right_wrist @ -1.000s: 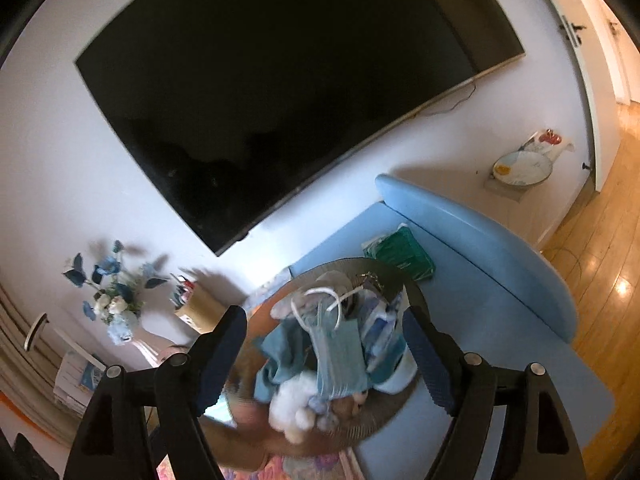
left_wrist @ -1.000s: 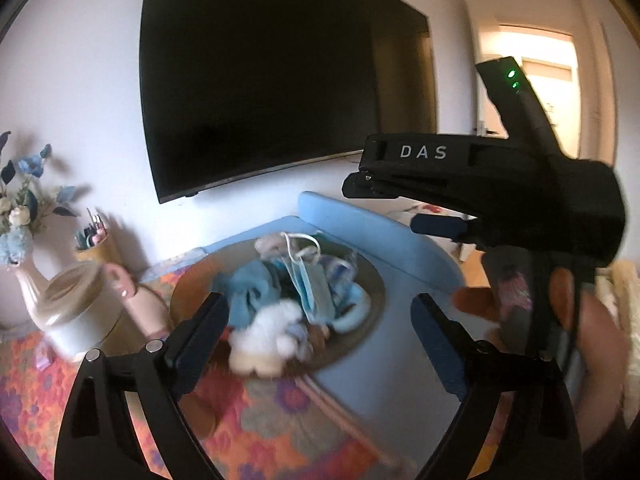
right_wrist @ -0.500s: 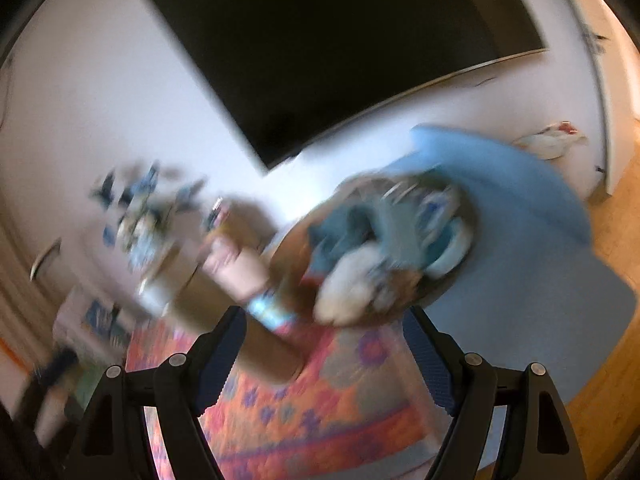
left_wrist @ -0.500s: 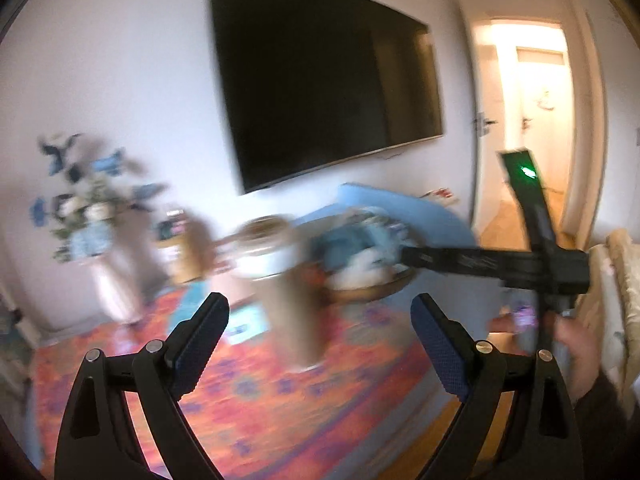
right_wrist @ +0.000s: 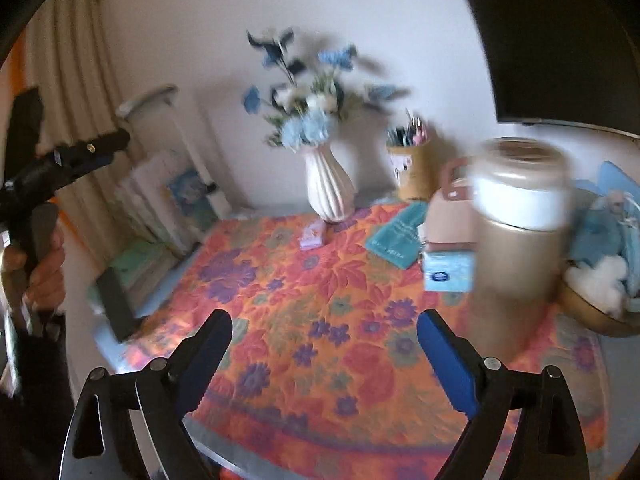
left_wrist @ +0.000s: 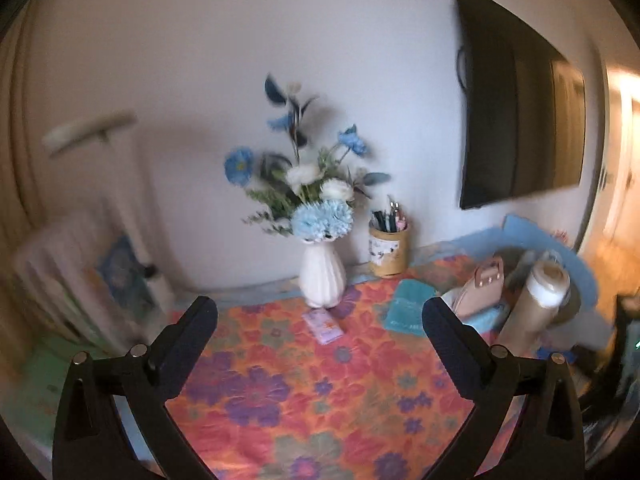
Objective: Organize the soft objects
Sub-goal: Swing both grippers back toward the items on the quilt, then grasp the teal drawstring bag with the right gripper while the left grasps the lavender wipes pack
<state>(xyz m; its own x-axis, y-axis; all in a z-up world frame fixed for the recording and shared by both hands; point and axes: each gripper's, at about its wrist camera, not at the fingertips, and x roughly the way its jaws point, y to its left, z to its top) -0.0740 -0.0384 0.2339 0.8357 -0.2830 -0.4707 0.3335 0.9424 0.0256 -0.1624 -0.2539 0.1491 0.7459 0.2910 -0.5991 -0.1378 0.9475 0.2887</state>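
A brown woven bowl (right_wrist: 592,316) at the right edge holds the soft things: a white fluffy toy (right_wrist: 600,276) and blue cloths (right_wrist: 600,232). A teal fabric pouch (right_wrist: 400,236) (left_wrist: 408,308) lies flat on the floral tablecloth (right_wrist: 320,300) near the vase. My right gripper (right_wrist: 324,318) hovers over the middle of the cloth, its jaws opening with nothing between them. My left gripper (left_wrist: 319,308) faces the vase, its jaws also opening and holding nothing. In the left wrist view the bowl is almost hidden behind the flask.
A white vase of blue flowers (left_wrist: 322,276), a pen cup (left_wrist: 389,252), a pink handbag (left_wrist: 480,292) and a tall beige flask (right_wrist: 520,240) stand along the back and right. A small lilac packet (left_wrist: 323,326) and a blue tissue pack (right_wrist: 448,270) lie on the cloth. Books (right_wrist: 160,200) lean at the left.
Both views have swung left, from the bowl of soft things to the floral cloth and the vase. Both pairs of jaws stand a little wider.
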